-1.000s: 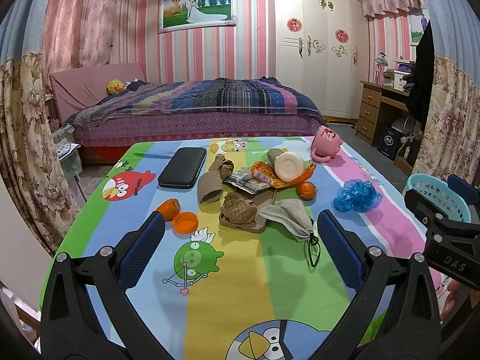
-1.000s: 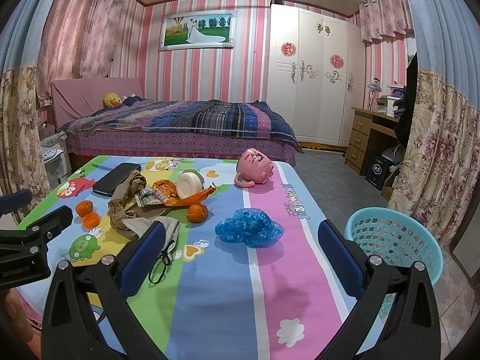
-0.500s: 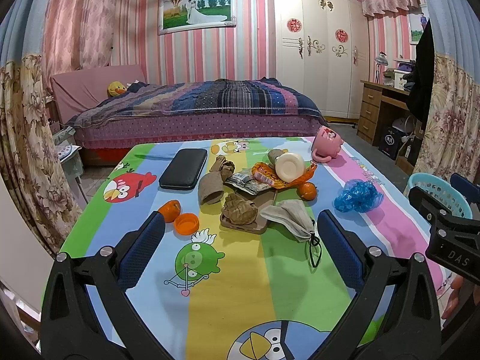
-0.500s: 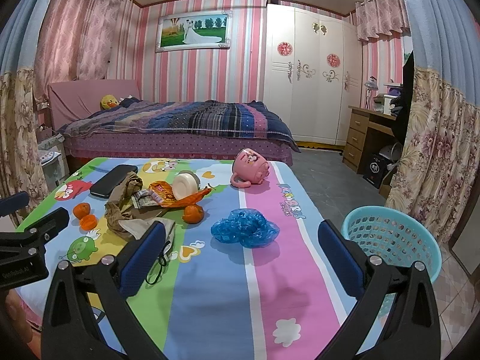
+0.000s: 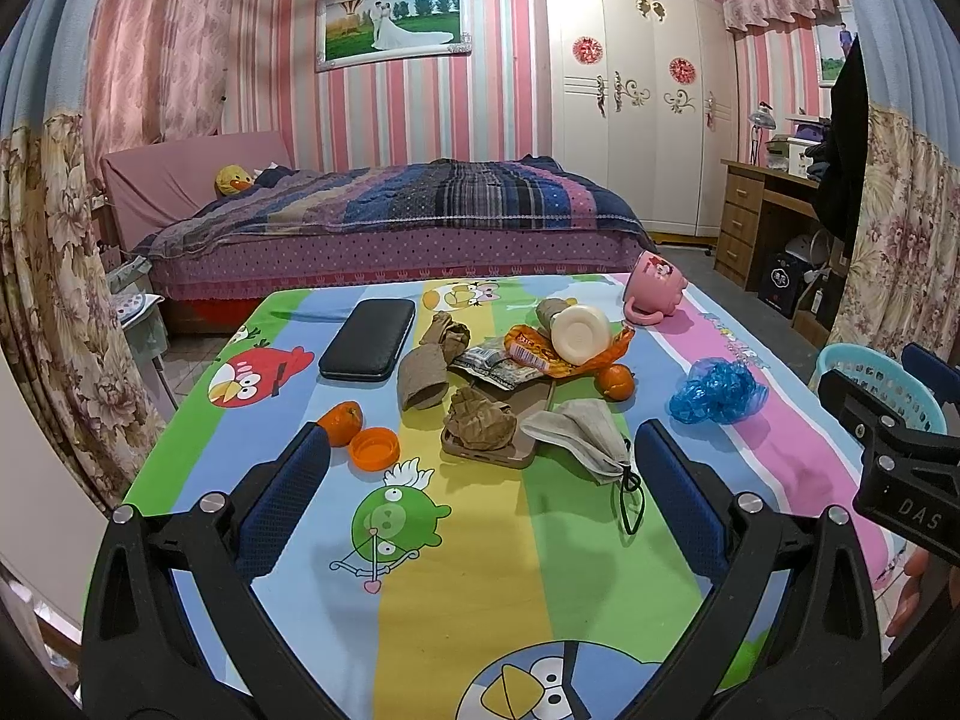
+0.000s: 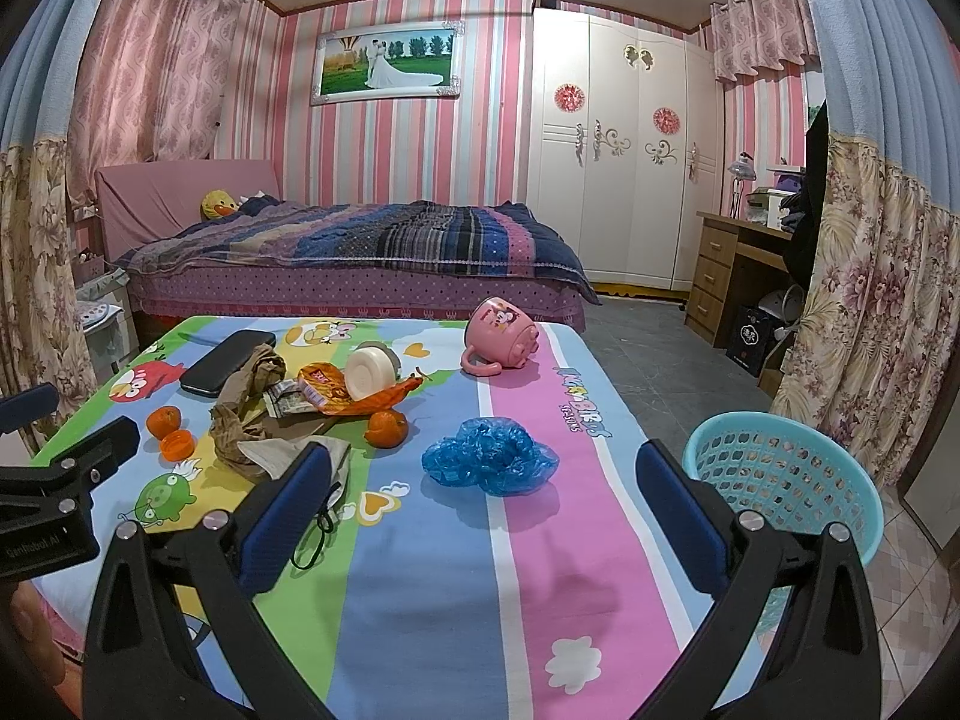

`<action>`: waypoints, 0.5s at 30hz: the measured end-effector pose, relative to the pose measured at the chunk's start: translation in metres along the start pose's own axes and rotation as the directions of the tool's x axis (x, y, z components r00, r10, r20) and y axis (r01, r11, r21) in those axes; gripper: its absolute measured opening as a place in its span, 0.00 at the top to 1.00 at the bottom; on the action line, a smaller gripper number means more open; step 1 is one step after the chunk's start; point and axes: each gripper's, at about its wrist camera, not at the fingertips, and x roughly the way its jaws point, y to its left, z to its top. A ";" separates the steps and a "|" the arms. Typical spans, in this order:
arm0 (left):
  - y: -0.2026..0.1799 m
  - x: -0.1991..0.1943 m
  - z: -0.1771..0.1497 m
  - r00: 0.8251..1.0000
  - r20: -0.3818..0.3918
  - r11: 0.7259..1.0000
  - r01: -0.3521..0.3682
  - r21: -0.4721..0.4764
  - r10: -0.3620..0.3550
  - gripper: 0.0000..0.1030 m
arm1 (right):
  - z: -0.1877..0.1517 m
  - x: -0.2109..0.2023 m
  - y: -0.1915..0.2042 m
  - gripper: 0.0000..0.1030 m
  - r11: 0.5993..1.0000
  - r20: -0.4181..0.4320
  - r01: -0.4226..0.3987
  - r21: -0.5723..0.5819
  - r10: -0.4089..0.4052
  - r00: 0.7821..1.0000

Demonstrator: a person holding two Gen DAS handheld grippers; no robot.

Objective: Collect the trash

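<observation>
Hovering with fingers spread and empty, the right gripper (image 6: 480, 510) is facing the crumpled blue plastic bag (image 6: 489, 462), lying just ahead on the cartoon-print surface (image 6: 432, 600); the left gripper (image 5: 474, 498), equally released, is farther off.

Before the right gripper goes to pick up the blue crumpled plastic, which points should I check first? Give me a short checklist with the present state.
1. Right gripper open and empty: ok.
2. Blue crumpled plastic lies alone, nothing on top: ok.
3. Path to it over the table free: ok.
4. Turquoise basket beside the table, opening up: ok.
5. Basket has room: cannot tell, its bottom is hidden.
6. Left gripper open, away from the plastic: ok.
</observation>
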 end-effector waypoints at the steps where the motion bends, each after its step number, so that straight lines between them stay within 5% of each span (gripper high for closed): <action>1: 0.000 0.000 0.000 1.000 0.000 1.000 0.000 0.000 0.000 0.05 | 0.000 0.000 0.000 0.04 1.000 0.000 -0.001 0.001 0.001 1.000; 15: 0.000 0.000 -0.001 1.000 0.000 1.000 -0.001 0.000 0.001 0.05 | 0.000 0.000 0.000 0.04 1.000 0.001 -0.001 0.002 0.001 1.000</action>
